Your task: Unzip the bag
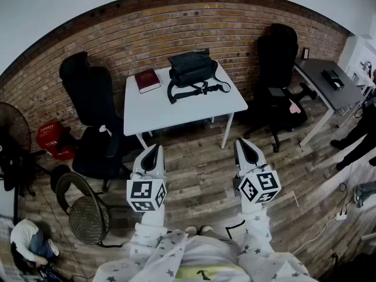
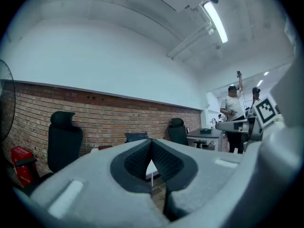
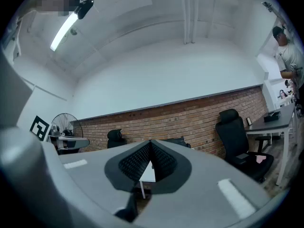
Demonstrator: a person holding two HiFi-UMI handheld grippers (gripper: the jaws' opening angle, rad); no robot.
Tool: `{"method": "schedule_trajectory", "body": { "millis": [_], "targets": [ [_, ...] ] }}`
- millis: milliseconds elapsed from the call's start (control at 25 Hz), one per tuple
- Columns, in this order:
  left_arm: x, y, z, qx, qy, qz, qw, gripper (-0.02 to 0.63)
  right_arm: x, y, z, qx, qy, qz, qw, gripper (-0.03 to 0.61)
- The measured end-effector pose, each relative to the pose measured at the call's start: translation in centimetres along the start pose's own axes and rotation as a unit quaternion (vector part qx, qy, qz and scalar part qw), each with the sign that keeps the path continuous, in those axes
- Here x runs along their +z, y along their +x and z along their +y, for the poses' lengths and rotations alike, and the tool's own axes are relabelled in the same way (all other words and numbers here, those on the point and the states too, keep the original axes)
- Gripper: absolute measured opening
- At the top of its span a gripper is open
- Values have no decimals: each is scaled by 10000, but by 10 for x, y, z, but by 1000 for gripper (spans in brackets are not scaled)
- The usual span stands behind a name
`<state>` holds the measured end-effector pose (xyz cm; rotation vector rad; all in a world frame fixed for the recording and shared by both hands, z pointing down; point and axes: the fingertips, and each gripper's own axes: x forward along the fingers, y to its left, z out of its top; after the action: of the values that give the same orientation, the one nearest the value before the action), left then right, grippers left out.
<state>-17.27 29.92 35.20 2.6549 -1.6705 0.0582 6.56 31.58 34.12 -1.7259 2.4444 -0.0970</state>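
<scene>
Firmly closed, the left tongs point(image 1: 154, 150) and the right tongs point(image 1: 242, 143) sit side by side in the lower middle of the head view. Each has its jaws pressed together on nothing, and both point up the frame toward the white tabletop point(image 1: 176, 113). Neither touches it; a strip of wooden floor point(image 1: 200, 175) lies between. On the tabletop's far half, in the upper middle of the frame, rests the black bag point(image 1: 191, 68), its strap looped out in front and to the right, well apart from both tongs. Just left of the bag lies a dark red book point(image 1: 147, 80). A black office chair point(image 1: 88, 98) stands at the tabletop's left and a second office chair point(image 1: 279, 57) at its right, before a brick wall point(image 1: 176, 25). A grey desk point(image 1: 329, 84) sits at the right edge, and a round fan point(image 1: 12, 128) at the left edge.
</scene>
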Motion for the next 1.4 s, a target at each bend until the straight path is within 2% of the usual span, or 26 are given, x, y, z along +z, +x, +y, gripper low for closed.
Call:
{"method": "schedule_trajectory", "body": {
  "millis": [600, 1040, 1400],
  "targets": [
    [0, 6, -18, 10, -8, -8, 10000, -2, -1, -5, -19, 36, 142, -55, 9999, 3],
    [-16, -4, -35, 305, -93, 159, 9994, -2, -10, -8, -33, 315, 203, 25, 9993, 3],
    [-20, 26, -32, 369, -74, 187, 9991, -2, -15, 15, -56, 371, 215, 56, 9991, 3]
  ]
}}
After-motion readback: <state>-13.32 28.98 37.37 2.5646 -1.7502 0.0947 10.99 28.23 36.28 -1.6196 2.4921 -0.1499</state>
